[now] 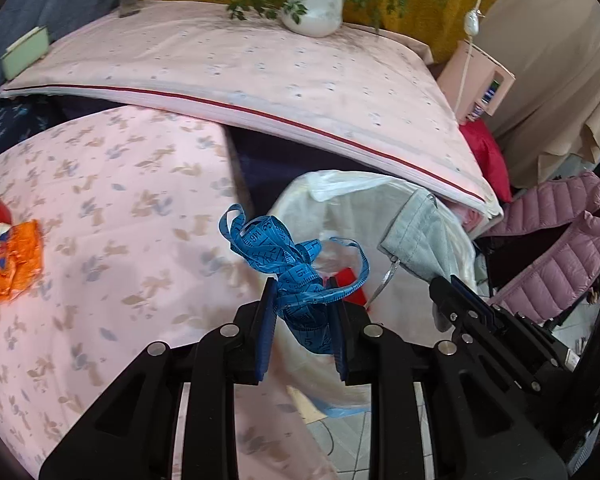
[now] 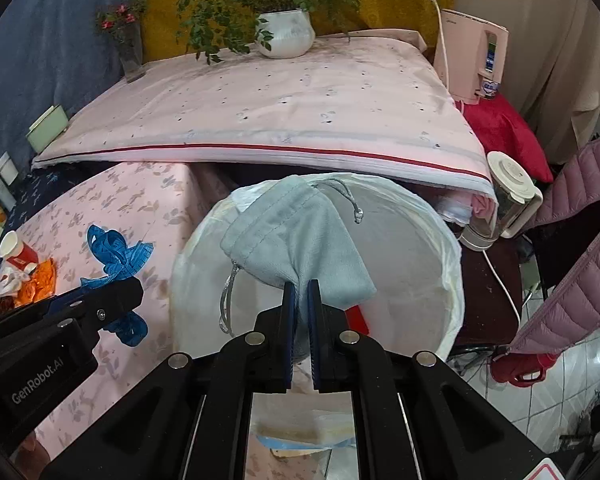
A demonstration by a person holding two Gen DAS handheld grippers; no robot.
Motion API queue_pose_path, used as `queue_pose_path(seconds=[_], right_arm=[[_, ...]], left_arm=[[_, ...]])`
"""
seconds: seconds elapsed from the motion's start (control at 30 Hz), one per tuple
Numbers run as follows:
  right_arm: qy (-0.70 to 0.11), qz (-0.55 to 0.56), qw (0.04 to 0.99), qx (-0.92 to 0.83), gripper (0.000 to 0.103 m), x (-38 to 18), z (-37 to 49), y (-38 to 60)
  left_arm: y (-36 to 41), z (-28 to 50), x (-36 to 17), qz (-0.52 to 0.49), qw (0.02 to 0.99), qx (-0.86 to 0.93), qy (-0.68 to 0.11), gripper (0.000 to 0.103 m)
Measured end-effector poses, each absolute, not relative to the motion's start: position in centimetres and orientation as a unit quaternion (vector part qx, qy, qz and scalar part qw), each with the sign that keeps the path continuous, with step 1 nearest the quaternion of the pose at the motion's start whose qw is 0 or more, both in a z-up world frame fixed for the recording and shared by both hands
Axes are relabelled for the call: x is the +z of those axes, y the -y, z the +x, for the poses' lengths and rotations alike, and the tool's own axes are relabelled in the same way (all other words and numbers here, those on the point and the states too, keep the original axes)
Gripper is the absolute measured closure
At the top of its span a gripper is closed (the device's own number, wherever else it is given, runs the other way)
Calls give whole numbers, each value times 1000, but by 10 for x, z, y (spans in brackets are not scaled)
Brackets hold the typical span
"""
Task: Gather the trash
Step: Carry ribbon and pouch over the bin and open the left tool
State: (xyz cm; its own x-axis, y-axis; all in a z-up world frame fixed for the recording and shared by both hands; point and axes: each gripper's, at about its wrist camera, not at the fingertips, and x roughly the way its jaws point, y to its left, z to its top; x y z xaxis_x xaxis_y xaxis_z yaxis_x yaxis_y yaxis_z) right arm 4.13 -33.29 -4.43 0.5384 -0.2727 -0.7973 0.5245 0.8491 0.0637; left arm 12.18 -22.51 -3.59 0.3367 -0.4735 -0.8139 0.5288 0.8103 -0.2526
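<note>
My left gripper (image 1: 302, 286) is shut on a tangled blue measuring tape (image 1: 276, 248), held at the near rim of a bin lined with a white bag (image 1: 380, 208). The right gripper (image 2: 302, 286) is shut on a pale blue drawstring pouch (image 2: 296, 236), which hangs over the bin's open mouth (image 2: 412, 248). In the right wrist view the left gripper (image 2: 112, 296) shows at the left with the tape (image 2: 116, 250) over the tablecloth. Something red (image 2: 358, 318) lies inside the bin. More trash stays on the table: an orange wrapper (image 1: 14, 260) and a red paper cup (image 2: 18, 254).
A round table with a pink floral cloth (image 1: 112, 208) stands left of the bin. Behind is a higher pink-covered surface (image 1: 260, 76) with a potted plant (image 1: 314, 10) and a vase (image 2: 130, 50). A pink padded jacket (image 1: 560, 240), a blender (image 2: 508, 196) and a pink appliance (image 2: 472, 56) crowd the right.
</note>
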Motion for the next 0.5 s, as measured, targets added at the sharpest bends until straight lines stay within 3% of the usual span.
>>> queue_pose_path(seconds=[0.13,0.2,0.23,0.27,0.5], right_arm=[[-418,161,860,-246,96,-45,33,350],[-419,164,858,-248,96,-47,31,354],[-420,164,857,-248,96,-48,31,354],[-421,164,857,-247,96,-48,31,354],[-424,161,860,-235,95,-52,39,347]], left_arm=[[242,121,-37,19,805,-334,-491,78],[245,119,-37,21,808,-330,-488,63],[244,118,-36,22,812,-324,-484,51],[243,117,-35,24,819,-317,-477,48],[221,124,-34,33,839,-279,-465,48]])
